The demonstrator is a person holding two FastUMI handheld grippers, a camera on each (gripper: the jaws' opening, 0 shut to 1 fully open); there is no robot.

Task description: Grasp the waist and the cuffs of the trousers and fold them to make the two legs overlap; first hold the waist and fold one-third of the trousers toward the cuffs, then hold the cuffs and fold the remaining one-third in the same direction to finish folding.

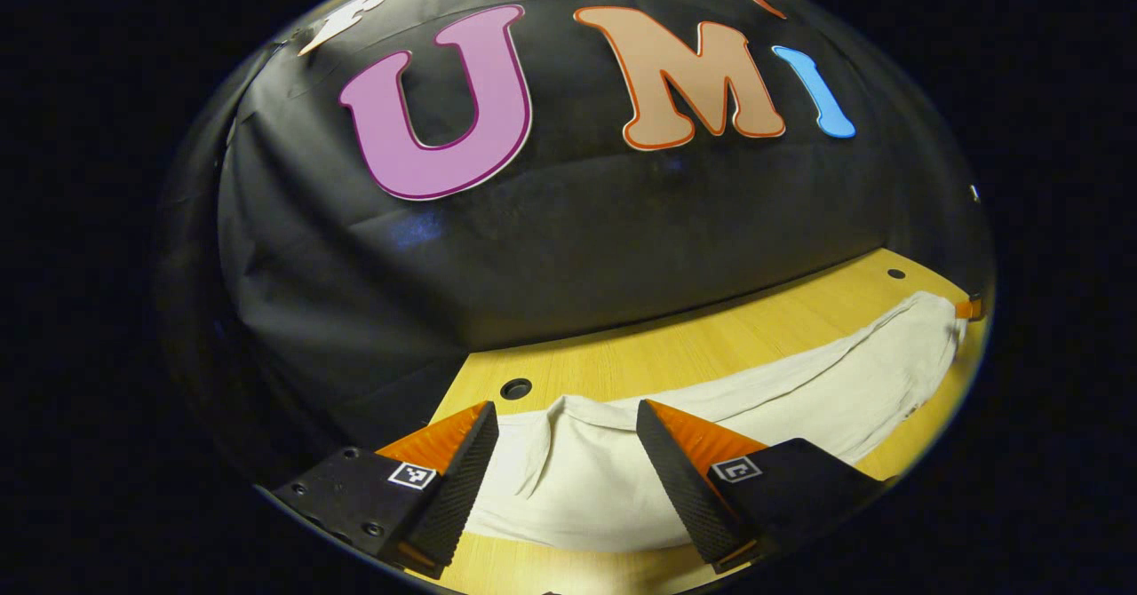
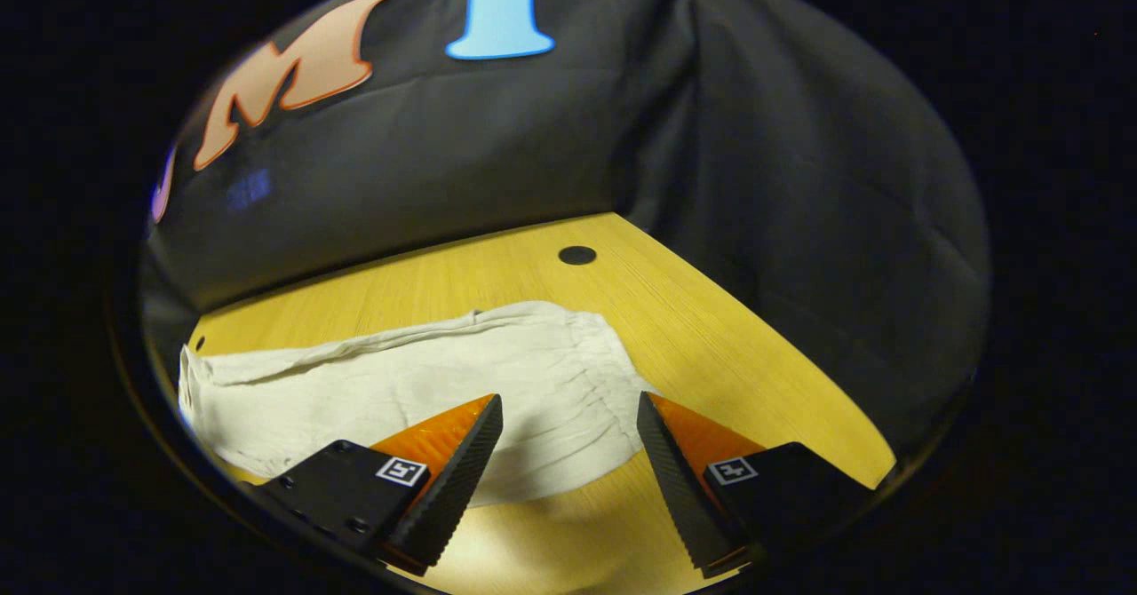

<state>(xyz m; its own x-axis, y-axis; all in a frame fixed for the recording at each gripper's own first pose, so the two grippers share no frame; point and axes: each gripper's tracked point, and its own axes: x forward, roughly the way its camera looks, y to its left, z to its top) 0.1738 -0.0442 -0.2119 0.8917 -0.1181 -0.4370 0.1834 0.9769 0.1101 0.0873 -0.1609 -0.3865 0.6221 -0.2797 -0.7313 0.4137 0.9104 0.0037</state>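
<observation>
White trousers point(image 1: 711, 408) lie stretched out as one long band on the wooden table point(image 1: 693, 346). In the left gripper view, my left gripper point(image 1: 565, 410) hovers open over the trousers' near end, which has a folded edge, and its fingers straddle the cloth without touching it. In the right gripper view, my right gripper point(image 2: 569, 400) is open above the other end of the trousers point(image 2: 426, 391), where the fabric is gathered in fine wrinkles. Nothing is between either pair of fingers. A small part of the right gripper point(image 1: 970, 308) peeks in at the trousers' far end.
The black cloth wall point(image 2: 755, 178) runs close behind the table and along its right side. Small round holes point(image 1: 515, 389) point(image 2: 577, 255) sit in the tabletop near the trousers' ends. Bare wood point(image 2: 711, 337) lies right of the gathered end.
</observation>
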